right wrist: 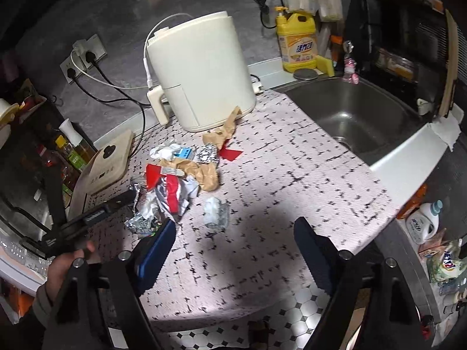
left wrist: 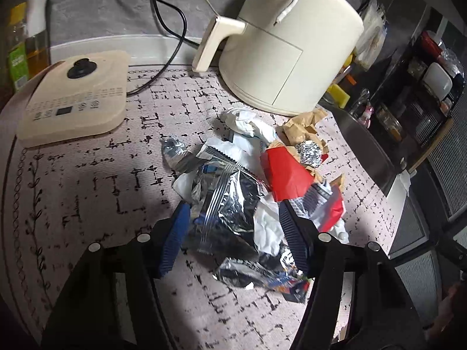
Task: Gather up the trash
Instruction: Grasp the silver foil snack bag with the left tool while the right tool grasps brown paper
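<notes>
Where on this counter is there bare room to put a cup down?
The patterned mat lies bare between the trash pile and the sink, and also nearer its front edge. It is crowded around the air fryer and the pile, where the left gripper reaches in.

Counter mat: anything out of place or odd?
Yes. A heap of crumpled trash, foil, paper and wrappers, litters the mat in front of the air fryer. One clear plastic scrap lies apart from it.

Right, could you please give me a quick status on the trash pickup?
Left claw straddling the foil wrapper, not clamped. Right claw open, empty, short of the trash pile. Nothing blocking.
</notes>
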Action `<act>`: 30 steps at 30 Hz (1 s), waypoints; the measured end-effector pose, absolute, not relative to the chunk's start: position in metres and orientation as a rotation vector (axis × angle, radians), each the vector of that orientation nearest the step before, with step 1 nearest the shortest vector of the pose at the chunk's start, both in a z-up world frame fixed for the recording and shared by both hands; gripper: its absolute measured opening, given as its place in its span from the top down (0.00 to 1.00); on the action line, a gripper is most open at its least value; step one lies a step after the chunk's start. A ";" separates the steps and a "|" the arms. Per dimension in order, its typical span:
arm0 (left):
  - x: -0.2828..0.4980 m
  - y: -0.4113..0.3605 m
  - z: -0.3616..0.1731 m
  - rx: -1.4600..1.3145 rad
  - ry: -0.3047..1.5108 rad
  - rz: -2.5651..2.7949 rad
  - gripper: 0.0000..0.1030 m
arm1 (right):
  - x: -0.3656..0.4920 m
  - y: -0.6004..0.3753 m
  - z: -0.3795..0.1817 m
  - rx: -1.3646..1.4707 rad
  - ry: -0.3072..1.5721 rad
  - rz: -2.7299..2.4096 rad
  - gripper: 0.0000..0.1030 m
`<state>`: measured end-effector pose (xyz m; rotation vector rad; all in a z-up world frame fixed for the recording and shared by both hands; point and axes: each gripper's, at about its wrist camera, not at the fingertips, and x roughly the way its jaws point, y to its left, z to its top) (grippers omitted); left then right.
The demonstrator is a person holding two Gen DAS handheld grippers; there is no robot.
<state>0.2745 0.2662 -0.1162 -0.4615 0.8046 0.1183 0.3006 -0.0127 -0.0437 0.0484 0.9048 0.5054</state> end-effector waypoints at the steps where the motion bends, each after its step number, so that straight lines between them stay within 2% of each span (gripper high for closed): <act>1: 0.279 0.268 -0.119 -0.465 0.826 0.109 0.45 | 0.302 -0.008 -0.046 0.049 0.914 0.517 0.25; 2: 0.282 0.268 -0.121 -0.463 0.843 0.104 0.49 | 0.304 0.000 -0.048 0.047 0.926 0.533 0.26; 3: 0.283 0.269 -0.123 -0.466 0.854 0.095 0.61 | 0.306 0.008 -0.051 0.041 0.937 0.550 0.29; 7: 0.278 0.277 -0.121 -0.496 0.843 0.063 0.63 | 0.314 0.039 -0.060 0.016 0.972 0.612 0.37; 14: 0.253 0.296 -0.105 -0.528 0.791 0.087 0.64 | 0.345 0.079 -0.073 -0.043 0.989 0.614 0.41; 18: 0.238 0.312 -0.101 -0.549 0.770 0.121 0.64 | 0.372 0.086 -0.083 -0.040 1.011 0.583 0.53; 24: 0.218 0.330 -0.101 -0.593 0.739 0.158 0.64 | 0.407 0.089 -0.098 -0.006 1.061 0.547 0.56; 26: 0.213 0.333 -0.104 -0.607 0.732 0.168 0.64 | 0.414 0.095 -0.111 -0.019 1.106 0.550 0.64; 27: 0.211 0.334 -0.105 -0.613 0.730 0.170 0.64 | 0.415 0.098 -0.117 -0.025 1.123 0.556 0.82; 28: 0.209 0.334 -0.106 -0.622 0.727 0.173 0.64 | 0.417 0.099 -0.121 -0.030 1.136 0.558 0.88; 30: 0.206 0.334 -0.108 -0.631 0.723 0.176 0.64 | 0.418 0.099 -0.120 -0.016 1.131 0.568 0.91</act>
